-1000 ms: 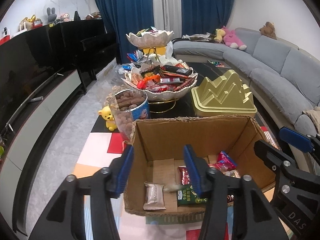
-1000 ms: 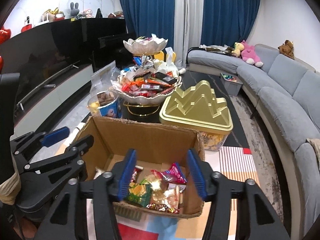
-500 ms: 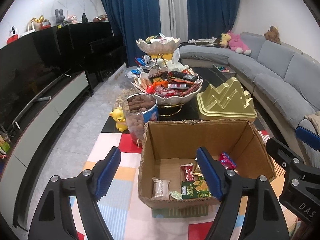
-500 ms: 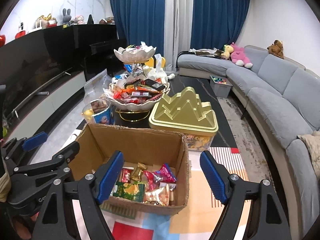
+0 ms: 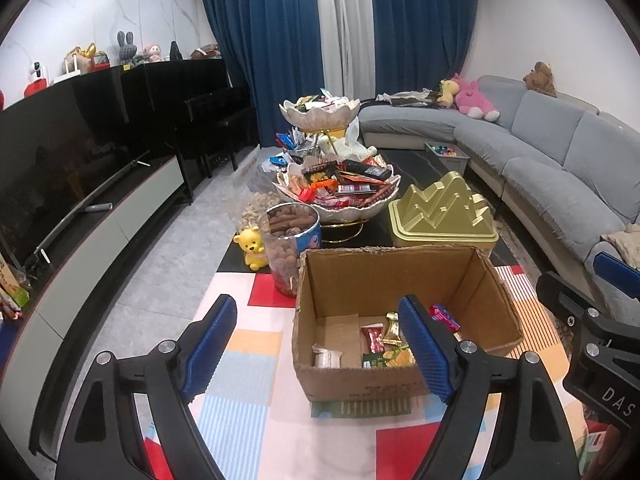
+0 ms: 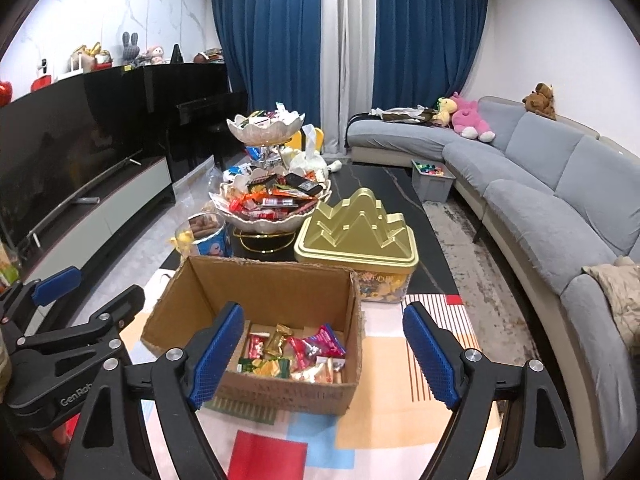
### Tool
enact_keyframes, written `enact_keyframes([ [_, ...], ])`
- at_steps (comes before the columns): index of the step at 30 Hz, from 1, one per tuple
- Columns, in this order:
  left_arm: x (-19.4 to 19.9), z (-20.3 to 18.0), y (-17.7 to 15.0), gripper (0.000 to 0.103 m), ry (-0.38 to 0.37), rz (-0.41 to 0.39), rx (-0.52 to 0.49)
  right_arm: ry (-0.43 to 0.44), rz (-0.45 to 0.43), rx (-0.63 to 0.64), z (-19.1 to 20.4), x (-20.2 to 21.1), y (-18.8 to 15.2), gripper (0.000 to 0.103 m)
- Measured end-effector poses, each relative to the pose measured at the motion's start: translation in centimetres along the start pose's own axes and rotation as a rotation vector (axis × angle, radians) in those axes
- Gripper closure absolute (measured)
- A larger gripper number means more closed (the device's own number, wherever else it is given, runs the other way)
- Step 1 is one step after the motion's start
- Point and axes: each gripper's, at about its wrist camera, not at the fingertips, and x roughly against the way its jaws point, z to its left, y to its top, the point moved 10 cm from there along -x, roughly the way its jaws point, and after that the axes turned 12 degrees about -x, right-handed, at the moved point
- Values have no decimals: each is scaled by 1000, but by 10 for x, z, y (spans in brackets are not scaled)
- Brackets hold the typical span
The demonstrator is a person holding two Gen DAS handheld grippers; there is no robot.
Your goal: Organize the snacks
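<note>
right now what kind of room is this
Most likely a home living room: a long grey sectional sofa with plush toys, a large TV on a low console, and a coffee table loaded with a tiered snack bowl.

A grey sectional sofa (image 6: 560, 184) with a pink plush toy (image 6: 468, 118) curves beneath blue curtains (image 6: 424, 48), facing a black television (image 5: 60, 160), with a yellow bear figurine (image 5: 252, 246) nearby.

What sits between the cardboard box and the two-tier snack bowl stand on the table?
Bare black tabletop in the middle; the gold mountain-lidded tin and biscuit jar flank that gap beside the cardboard box and stand. The right wrist view shows it best.
</note>
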Motion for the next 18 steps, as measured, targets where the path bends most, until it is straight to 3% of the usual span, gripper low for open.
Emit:
enact_keyframes([
  [18, 66, -5, -29, 14, 6, -21, -8, 1, 0, 1, -13, 50, -31, 20],
])
